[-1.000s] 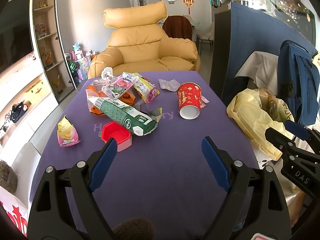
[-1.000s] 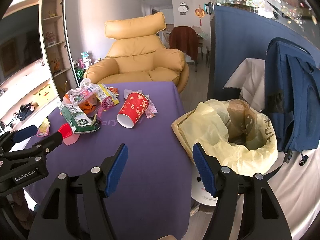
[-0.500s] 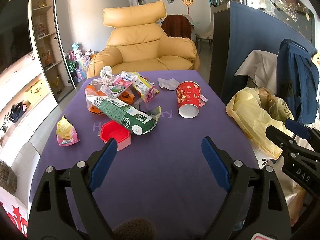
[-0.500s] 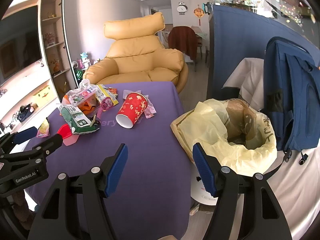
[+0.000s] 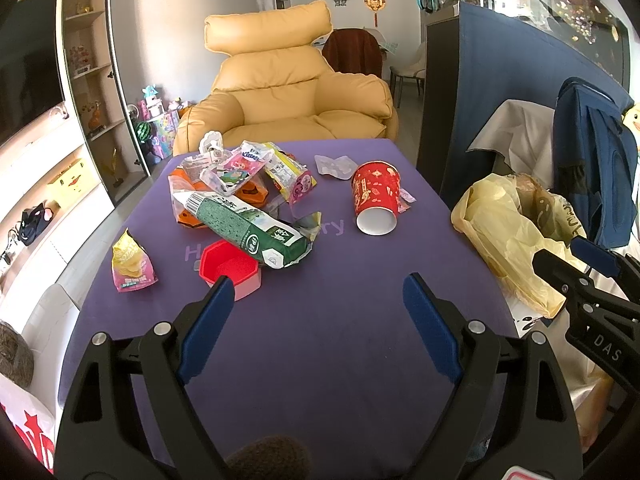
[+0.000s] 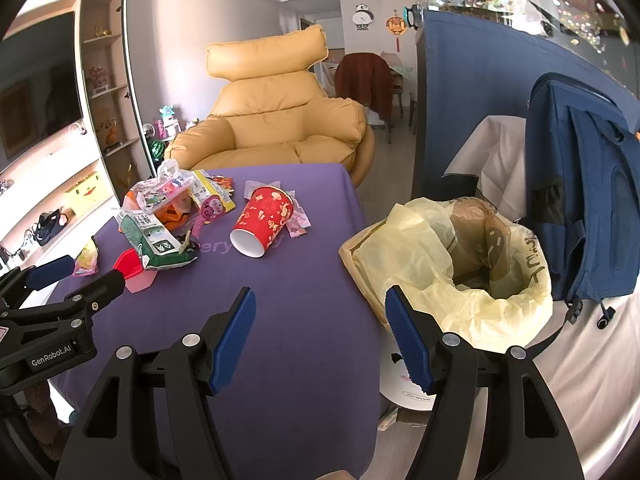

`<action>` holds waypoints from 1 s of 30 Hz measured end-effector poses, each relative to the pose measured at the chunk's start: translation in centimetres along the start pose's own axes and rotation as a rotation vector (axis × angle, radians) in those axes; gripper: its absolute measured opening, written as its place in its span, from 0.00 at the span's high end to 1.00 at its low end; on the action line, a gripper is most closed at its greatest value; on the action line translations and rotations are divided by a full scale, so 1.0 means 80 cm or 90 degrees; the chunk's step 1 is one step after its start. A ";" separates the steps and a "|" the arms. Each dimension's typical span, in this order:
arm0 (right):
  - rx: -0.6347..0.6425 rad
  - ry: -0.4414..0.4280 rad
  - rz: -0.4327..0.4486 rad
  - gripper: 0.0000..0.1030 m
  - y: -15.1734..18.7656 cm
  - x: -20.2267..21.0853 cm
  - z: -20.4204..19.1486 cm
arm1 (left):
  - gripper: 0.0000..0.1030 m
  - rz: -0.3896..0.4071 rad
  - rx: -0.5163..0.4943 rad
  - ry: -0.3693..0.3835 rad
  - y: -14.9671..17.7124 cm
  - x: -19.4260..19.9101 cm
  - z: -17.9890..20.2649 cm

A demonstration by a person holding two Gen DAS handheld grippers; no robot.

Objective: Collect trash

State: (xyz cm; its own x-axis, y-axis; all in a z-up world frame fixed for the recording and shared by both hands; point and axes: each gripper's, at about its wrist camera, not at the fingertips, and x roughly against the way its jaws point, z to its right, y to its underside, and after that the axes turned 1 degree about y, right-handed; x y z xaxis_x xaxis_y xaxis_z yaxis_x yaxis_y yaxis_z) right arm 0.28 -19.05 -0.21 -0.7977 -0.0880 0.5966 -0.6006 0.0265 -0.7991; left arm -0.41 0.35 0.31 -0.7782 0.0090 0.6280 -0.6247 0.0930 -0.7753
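Trash lies on a purple table [image 5: 320, 352]: a red paper cup [image 5: 376, 196] on its side, a green tissue pack [image 5: 248, 232], a red plastic lid [image 5: 228, 268], a yellow-pink snack bag [image 5: 130, 264] and a heap of wrappers [image 5: 244, 172]. A bin lined with a yellow bag [image 6: 460, 268] stands off the table's right edge. My left gripper [image 5: 320, 300] is open and empty above the near table. My right gripper [image 6: 320, 312] is open and empty at the table's right edge, next to the bin.
A yellow armchair [image 5: 288, 96] stands behind the table. A blue backpack [image 6: 580, 200] sits on a white-draped seat beside the bin. Shelves [image 5: 88, 80] line the left wall. A blue partition [image 6: 472, 92] rises at the right.
Both grippers have drifted very slightly, so the table's objects sit a touch lower in view. Both stay open and empty.
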 end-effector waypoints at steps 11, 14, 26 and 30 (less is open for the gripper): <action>-0.001 0.000 0.000 0.38 0.000 0.000 0.001 | 0.20 0.000 0.000 0.001 -0.001 0.001 0.007; -0.001 0.000 0.000 0.38 0.000 0.000 0.001 | 0.20 0.000 0.000 0.001 -0.001 0.001 0.007; -0.002 0.003 0.001 0.38 -0.003 -0.001 0.003 | 0.20 0.000 0.001 0.002 -0.001 0.001 0.007; -0.006 0.003 -0.001 0.38 -0.005 -0.004 0.004 | 0.20 0.000 0.019 0.008 -0.005 -0.004 0.000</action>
State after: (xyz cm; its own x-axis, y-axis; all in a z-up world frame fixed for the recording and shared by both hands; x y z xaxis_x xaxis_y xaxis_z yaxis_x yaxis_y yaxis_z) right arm 0.77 -19.37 -0.11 -0.7968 -0.0839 0.5983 -0.6025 0.0355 -0.7974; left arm 0.08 0.31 0.47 -0.7772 0.0215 0.6289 -0.6268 0.0626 -0.7767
